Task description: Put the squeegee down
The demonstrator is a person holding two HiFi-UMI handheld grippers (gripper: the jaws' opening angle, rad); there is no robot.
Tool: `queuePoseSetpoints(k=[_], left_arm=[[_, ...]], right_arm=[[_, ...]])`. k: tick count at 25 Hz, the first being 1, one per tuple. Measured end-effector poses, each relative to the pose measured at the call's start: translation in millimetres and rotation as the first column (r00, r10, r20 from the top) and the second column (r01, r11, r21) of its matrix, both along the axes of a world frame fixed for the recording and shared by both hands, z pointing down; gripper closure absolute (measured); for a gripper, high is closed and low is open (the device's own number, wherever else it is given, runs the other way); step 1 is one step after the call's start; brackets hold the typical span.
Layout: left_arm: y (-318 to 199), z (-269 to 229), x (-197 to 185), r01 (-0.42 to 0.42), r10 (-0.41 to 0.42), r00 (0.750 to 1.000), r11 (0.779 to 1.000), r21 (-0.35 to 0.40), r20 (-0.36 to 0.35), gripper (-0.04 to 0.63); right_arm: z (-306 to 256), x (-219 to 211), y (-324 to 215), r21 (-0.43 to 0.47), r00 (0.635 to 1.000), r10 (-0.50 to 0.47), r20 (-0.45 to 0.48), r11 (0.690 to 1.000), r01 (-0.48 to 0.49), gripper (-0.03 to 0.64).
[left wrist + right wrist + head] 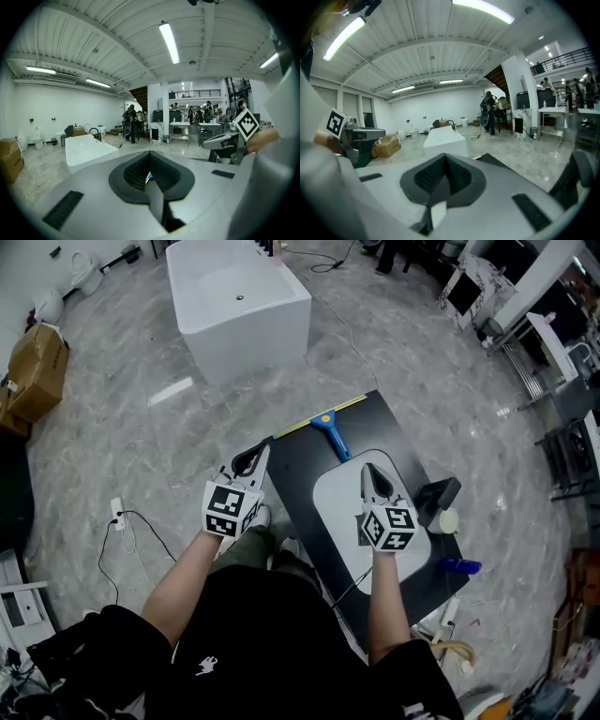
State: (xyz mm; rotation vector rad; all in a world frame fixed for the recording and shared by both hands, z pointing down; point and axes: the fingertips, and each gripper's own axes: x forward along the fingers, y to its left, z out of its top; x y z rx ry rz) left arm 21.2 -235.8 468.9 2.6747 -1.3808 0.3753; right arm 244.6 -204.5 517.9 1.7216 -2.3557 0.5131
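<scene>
The squeegee [330,433], with a blue handle and a yellow-edged blade, lies on the far end of the black table [380,418]. No gripper touches it. My left gripper [250,459] hovers off the table's left edge, shut and empty [150,158]. A sliver of the squeegee's blue and yellow [148,177] shows just beyond its closed jaws. My right gripper [373,472] hangs over the pale oval panel [339,493] on the table, shut with nothing in it [444,165].
A white bathtub [239,296] stands on the marble floor beyond the table. A cardboard box [37,367] sits at far left. On the table's right side are a black block [439,493], a cream round item [449,520] and a blue bottle [459,566]. Cables [127,526] trail on the floor at left.
</scene>
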Motion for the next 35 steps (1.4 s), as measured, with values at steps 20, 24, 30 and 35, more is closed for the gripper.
queuePoseSetpoints(k=[20, 24, 30, 35], left_arm=[[21.0, -43.5, -32.9, -0.222, 0.225, 0.971, 0.974, 0.052, -0.081, 0.594], [23.4, -51.9, -42.0, -0.256, 0.262, 0.961, 0.964, 0.067, -0.09, 0.594], [34.6, -65.8, -52.0, -0.3, 0.309, 0.946, 0.949, 0.099, -0.094, 0.594], [49.3, -80.6, -61.1, -0.343, 0.355, 0.93, 0.931, 0.123, -0.095, 0.594]], right_arm=[[-80.6, -44.1, 74.0, 0.086, 0.969, 0.247, -0.015, 0.966, -0.245, 0.615], [-98.4, -56.1, 89.9, 0.113, 0.958, 0.286, -0.031, 0.953, -0.281, 0.615], [-117.9, -71.6, 118.4, 0.143, 0.939, 0.341, -0.041, 0.932, -0.333, 0.615], [-136.4, -90.7, 141.5, 0.169, 0.922, 0.385, -0.037, 0.912, -0.374, 0.615]])
